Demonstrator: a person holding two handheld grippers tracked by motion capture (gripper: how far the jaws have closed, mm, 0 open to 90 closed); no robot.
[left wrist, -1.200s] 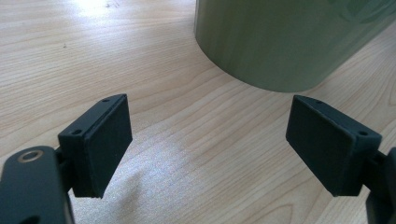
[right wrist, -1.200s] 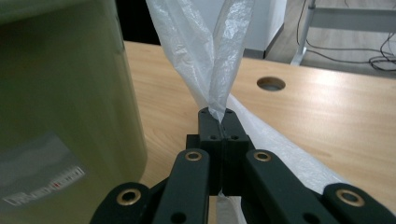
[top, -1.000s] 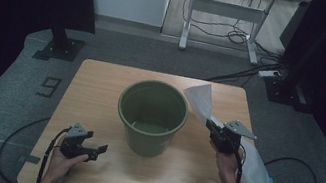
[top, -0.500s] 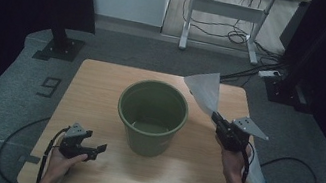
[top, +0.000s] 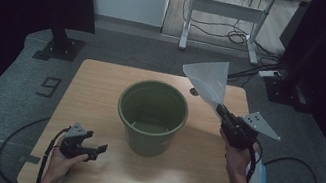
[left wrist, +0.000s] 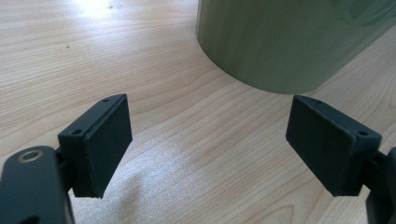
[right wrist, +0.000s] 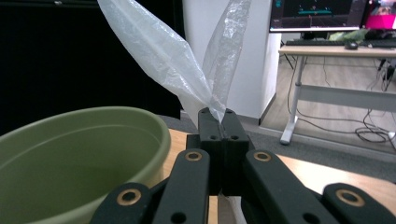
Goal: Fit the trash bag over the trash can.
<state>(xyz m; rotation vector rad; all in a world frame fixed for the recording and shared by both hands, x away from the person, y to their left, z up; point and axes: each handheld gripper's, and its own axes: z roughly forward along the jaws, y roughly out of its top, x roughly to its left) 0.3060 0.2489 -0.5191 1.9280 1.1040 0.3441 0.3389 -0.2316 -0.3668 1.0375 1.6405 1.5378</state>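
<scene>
**Two tools out, one pinching a plastic bag beside the bucket**

At the middle of the light wooden table (top: 101, 85) I see a round olive-green plastic bucket (top: 151, 117), upright, nothing visible inside. My right tool (top: 222, 113) is raised just right of the bucket's rim, its jaws pressed together on a thin translucent plastic bag (top: 207, 80). The bag fans upward and to the far side from the jaws; in the right gripper view it splits into two crinkled flaps (right wrist: 177, 65). More of it hangs off the table's near right edge. My left tool (top: 101, 149) rests low at the near left, jaws spread wide, holding nothing, pointed toward the bucket's base (left wrist: 289, 42).
</scene>
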